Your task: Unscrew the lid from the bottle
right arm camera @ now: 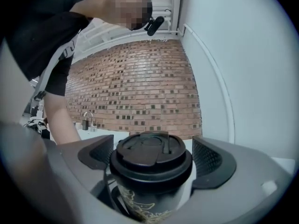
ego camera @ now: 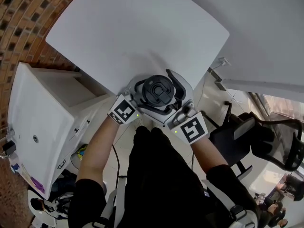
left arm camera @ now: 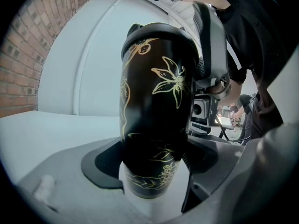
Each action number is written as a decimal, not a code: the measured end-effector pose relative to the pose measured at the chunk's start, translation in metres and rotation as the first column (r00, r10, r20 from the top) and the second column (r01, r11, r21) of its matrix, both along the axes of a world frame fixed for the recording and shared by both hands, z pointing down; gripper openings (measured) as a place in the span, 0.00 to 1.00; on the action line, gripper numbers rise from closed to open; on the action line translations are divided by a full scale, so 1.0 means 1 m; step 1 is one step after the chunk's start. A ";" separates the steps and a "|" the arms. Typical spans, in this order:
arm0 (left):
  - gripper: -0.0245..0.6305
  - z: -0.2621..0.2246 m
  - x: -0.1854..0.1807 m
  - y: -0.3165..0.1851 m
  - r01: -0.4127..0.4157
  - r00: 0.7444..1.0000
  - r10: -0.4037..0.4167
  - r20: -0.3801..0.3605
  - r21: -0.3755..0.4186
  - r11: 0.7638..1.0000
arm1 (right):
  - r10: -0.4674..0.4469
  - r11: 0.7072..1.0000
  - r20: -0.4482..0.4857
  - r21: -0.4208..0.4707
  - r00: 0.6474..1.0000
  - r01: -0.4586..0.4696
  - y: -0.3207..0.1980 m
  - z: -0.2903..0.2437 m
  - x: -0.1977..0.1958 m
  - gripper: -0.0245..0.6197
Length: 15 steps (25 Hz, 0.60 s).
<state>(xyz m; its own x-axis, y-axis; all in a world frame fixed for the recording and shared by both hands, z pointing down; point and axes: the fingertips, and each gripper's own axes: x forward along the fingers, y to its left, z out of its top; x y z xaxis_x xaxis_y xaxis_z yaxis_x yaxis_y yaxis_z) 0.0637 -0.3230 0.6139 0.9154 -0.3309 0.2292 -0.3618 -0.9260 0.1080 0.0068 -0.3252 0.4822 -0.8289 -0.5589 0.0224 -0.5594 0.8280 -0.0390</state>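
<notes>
A black bottle with gold flower drawings stands upright between my two grippers, at the near edge of the white table. My left gripper is shut on the bottle's lower body, its dark pads pressing on both sides. The bottle's black lid sits on top, seen from above as the lid in the head view. My right gripper stands open around the lid, with one of its ribbed pads a little off the rim.
A white cabinet stands to the left, below the table. A brick wall lies beyond it. A black chair is at the right. The person's arms and dark torso fill the lower middle of the head view.
</notes>
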 end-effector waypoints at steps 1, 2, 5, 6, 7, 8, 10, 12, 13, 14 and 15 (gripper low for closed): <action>0.63 0.000 0.000 0.000 0.001 1.000 -0.001 0.000 0.000 1.000 | 0.011 1.000 -0.007 -0.003 1.000 -0.011 -0.001 0.002 -0.001 0.82; 0.63 0.000 0.000 0.000 0.001 1.000 -0.001 0.000 0.000 1.000 | 0.015 1.000 -0.015 -0.007 1.000 -0.015 -0.001 0.004 -0.003 0.82; 0.63 0.000 0.001 0.001 0.000 1.000 0.000 0.000 -0.001 1.000 | -0.012 1.000 -0.026 -0.025 1.000 0.012 0.000 0.008 -0.003 0.77; 0.63 0.000 0.002 0.001 0.000 1.000 0.000 0.000 -0.001 1.000 | -0.036 0.999 -0.025 -0.030 0.999 0.035 0.000 0.008 -0.002 0.77; 0.63 0.000 0.002 0.001 0.000 1.000 0.000 0.000 -0.001 1.000 | -0.066 0.997 -0.026 -0.036 0.997 0.065 0.001 0.009 -0.003 0.77; 0.63 0.000 0.001 0.000 0.000 1.000 0.000 0.001 0.001 1.000 | -0.103 0.994 -0.029 -0.042 0.994 0.102 0.003 0.010 -0.003 0.77; 0.63 0.001 0.000 0.000 0.000 1.000 0.000 0.002 0.002 1.000 | -0.188 0.981 -0.040 -0.056 0.981 0.185 0.005 0.011 -0.005 0.78; 0.63 0.001 0.000 0.000 0.000 1.000 0.000 0.003 0.001 1.000 | -0.277 0.959 -0.048 -0.076 0.960 0.273 0.008 0.013 -0.006 0.78; 0.63 0.001 0.000 0.001 0.001 1.000 -0.001 0.002 0.000 1.000 | -0.320 0.945 -0.047 -0.085 0.946 0.315 0.010 0.012 -0.007 0.78; 0.63 0.001 0.000 0.001 0.002 1.000 -0.002 0.001 -0.002 1.000 | -0.358 0.931 -0.045 -0.089 0.933 0.353 0.011 0.011 -0.007 0.78; 0.63 0.001 0.000 0.000 0.004 1.000 -0.004 -0.001 -0.003 1.000 | -0.385 0.920 -0.040 -0.090 0.922 0.380 0.011 0.009 -0.007 0.78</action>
<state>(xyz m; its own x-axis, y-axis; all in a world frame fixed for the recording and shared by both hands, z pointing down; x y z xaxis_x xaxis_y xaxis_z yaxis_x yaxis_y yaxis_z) 0.0639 -0.3225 0.6148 0.9142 -0.3340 0.2296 -0.3656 -0.9241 0.1115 -0.0007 -0.3144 0.4916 -0.9753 -0.1938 0.1059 -0.2035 0.9749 -0.0906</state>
